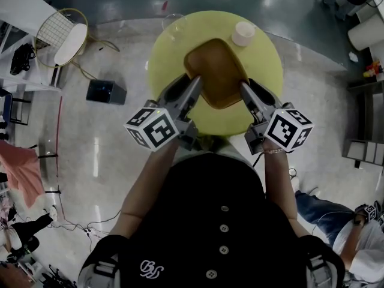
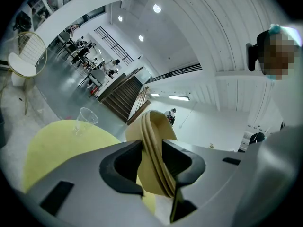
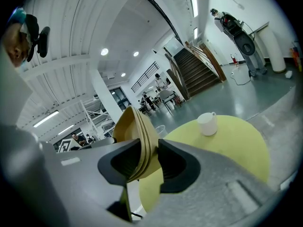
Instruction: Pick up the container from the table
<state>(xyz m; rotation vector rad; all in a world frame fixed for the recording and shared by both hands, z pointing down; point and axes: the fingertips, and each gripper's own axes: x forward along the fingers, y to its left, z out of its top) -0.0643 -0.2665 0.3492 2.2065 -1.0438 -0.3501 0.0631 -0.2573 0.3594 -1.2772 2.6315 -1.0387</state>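
A: What's the biggest thing in the head view?

B: The grey floor [image 1: 120,155], then the round yellow-green desk [image 1: 267,71] in front of the person.

A: Anything else standing on the floor?

B: A wire-backed chair [image 1: 63,38] with a white seat, well to the left of the desk. A black box [image 1: 106,92] lies between the chair and the desk.

A: And the container?

B: The brown container [image 1: 217,71] is over the middle of the desk, held from both sides. I cannot tell whether its base is clear of the desk top.

A: How do the tools stand?

B: The left tool [image 1: 191,87] is clamped on the container's left rim. Its own view shows the thin brown wall edge-on between the two dark pads. The right tool [image 1: 249,90] is clamped on the opposite rim in the same way, with the wall pinched between its pads.

A: What about smaller things?

B: A white cup [image 1: 243,33] sits on the far right part of the desk. A clear cup [image 1: 174,24] stands at the far left edge. Both are apart from the container.
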